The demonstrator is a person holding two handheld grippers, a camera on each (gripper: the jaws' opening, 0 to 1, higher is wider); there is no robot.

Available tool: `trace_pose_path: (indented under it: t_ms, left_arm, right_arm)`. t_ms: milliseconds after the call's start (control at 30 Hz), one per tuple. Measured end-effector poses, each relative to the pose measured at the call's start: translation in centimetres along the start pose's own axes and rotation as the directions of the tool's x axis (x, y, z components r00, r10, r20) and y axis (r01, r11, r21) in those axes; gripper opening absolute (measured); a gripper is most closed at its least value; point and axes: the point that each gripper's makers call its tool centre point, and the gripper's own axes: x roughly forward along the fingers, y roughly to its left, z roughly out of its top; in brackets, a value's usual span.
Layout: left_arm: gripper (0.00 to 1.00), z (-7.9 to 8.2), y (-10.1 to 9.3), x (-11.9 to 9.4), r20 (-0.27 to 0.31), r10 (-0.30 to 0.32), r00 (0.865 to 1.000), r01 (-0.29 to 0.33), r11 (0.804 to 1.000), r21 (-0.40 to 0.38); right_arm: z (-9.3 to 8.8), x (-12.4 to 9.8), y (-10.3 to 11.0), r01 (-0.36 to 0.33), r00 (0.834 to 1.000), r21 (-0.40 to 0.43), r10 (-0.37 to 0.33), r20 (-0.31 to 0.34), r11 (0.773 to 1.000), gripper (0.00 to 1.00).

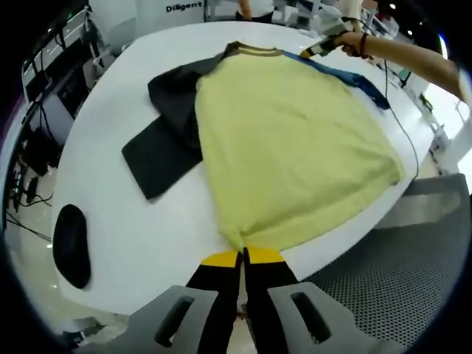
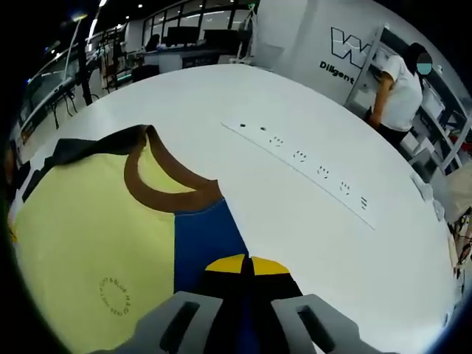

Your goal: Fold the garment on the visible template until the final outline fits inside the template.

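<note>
Yellow fabric makes up most of the garment (image 1: 295,147), which is spread flat on a white table (image 1: 133,236) directly ahead of the left gripper (image 1: 242,258). The yellow-tipped jaws of that gripper are pressed together on the near hem of the garment, where the cloth is gathered to a point between them. A dark grey sleeve (image 1: 166,140) is seen lying out to the left of the gripper, flat on the table beside the yellow body. At the far end, a brown collar (image 1: 258,49) is visible, and a blue sleeve (image 1: 354,77) runs off to the far right, where the right gripper (image 1: 324,46), held in a person's hand (image 1: 352,40), meets it. A black oval object (image 1: 71,245) is set on the table to the near left, apart from the garment.

In the right gripper view, the jaws are closed on the blue sleeve, with the collar just beyond and to the left. A strip of small dark markings (image 2: 310,162) crosses the table further ahead. A person (image 2: 402,85) is seen standing beyond the table's far right edge.
</note>
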Motion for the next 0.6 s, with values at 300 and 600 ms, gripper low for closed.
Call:
trace_pose_path:
  t_ms: [300, 600]
  left_arm:
    - [0.01, -0.1, -0.3, -0.2, -0.002, -0.004, 1.000, 0.004, 1.000, 0.020]
    - [0.20, 2.8, 1.9, -1.1, 0.134, 0.020, 0.991, -0.046, 0.980, 0.193]
  right_arm:
    - [0.0, -0.2, 0.2, 0.004, 1.000, -0.005, -0.004, 0.000, 1.000, 0.00]
    - [-0.1, -0.3, 0.3, -0.009, 1.000, 0.000, 0.009, -0.003, 1.000, 0.00]
